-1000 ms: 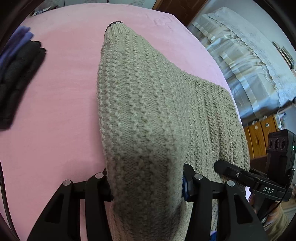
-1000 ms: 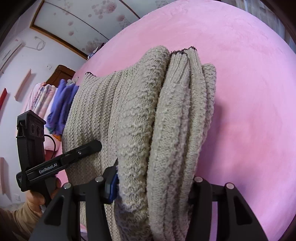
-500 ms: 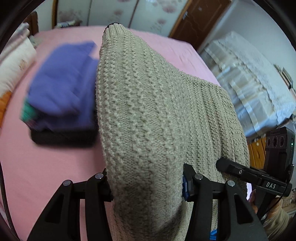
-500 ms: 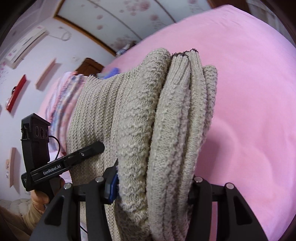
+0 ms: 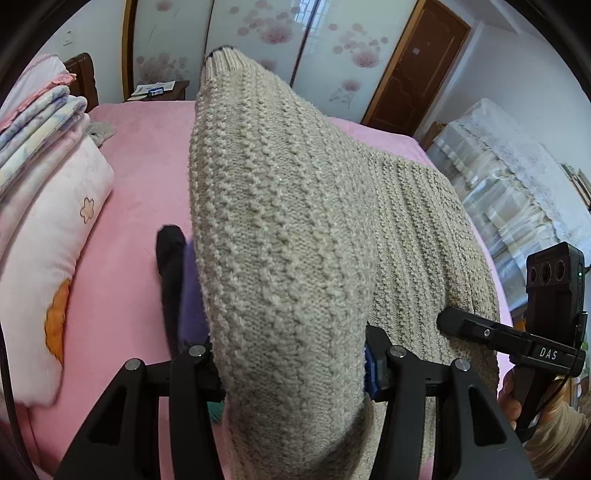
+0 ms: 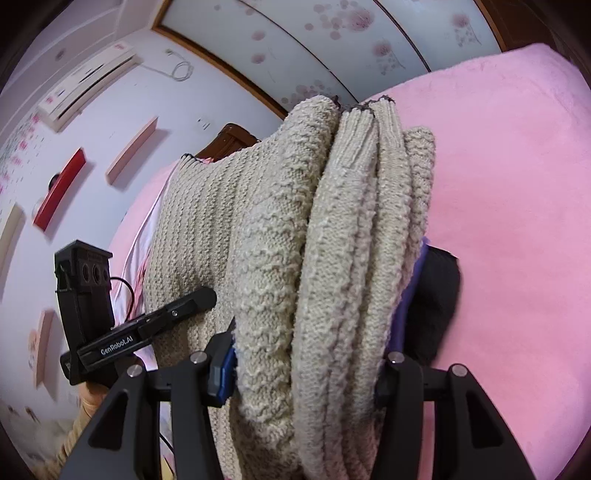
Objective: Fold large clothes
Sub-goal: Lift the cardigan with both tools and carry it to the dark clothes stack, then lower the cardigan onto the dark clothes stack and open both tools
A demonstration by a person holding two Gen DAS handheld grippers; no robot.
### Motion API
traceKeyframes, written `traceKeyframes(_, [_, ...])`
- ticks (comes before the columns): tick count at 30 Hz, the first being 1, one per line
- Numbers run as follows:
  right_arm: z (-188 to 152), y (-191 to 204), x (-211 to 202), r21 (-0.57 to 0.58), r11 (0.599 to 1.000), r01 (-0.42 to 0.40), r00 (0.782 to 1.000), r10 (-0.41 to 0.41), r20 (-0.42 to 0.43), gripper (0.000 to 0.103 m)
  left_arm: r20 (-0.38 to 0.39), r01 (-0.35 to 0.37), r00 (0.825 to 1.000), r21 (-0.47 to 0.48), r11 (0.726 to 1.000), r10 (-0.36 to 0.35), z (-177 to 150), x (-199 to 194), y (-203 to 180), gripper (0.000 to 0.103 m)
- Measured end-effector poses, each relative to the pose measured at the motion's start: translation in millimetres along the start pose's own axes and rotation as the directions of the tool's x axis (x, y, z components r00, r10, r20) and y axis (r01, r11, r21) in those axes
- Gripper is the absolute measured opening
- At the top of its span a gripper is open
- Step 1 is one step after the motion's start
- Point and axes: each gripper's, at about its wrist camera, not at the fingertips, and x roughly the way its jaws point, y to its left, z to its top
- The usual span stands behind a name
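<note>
At the bottom centre of each wrist view, the folded beige knit sweater (image 5: 280, 258) is clamped: one thick fold is pinched by the left gripper (image 5: 291, 365), stacked layers by the right gripper (image 6: 306, 365). Just behind the sweater, dark and purple folded clothes (image 5: 173, 280) are seen on the pink bedspread (image 6: 517, 184). A pillow (image 5: 48, 236) lies at left, wardrobe doors (image 5: 258, 33) farthest.

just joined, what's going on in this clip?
A person holds a folded beige knit sweater between two handheld grippers, above a pink bed. The left gripper and the right gripper are each clamped on one end of the thick bundle. A stack of dark and purple folded clothes lies on the bed right under it, so the sweater probably goes on that stack next.
</note>
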Motion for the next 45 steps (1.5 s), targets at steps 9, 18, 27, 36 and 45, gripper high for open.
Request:
traceKeyframes(9, [35,-34,102,0.079,0.997,0.019,1.0,-0.017,-0.024,0.052,-0.092,0.013,0.996,-0.065,0.998,-0.019,20,92,78,0.052])
traceKeyframes(18, [18,-76,140,0.134,0.99,0.036,0.999,-0.037,0.004,0.054,-0.007,0.076,0.997,-0.047,0.996,-0.076,-7,135,103,0.074])
traceKeyframes(27, [4,-89,151,0.102,0.994,0.03,0.999,-0.034,0.038,0.057,0.082,0.158,0.985,-0.096,0.983,-0.15,-35,169,138,0.095])
traceKeyframes(36, [-1,-83,160,0.05,0.997,0.051,0.997,-0.054,0.049,0.06,0.088,0.123,0.99,-0.113,0.986,-0.114,-42,174,146,0.103])
traceKeyframes(45, [6,-59,147,0.024,0.987,0.161,0.986,-0.162,0.027,0.083,0.103,-0.034,0.994,-0.051,0.998,0.039,-35,146,118,0.103])
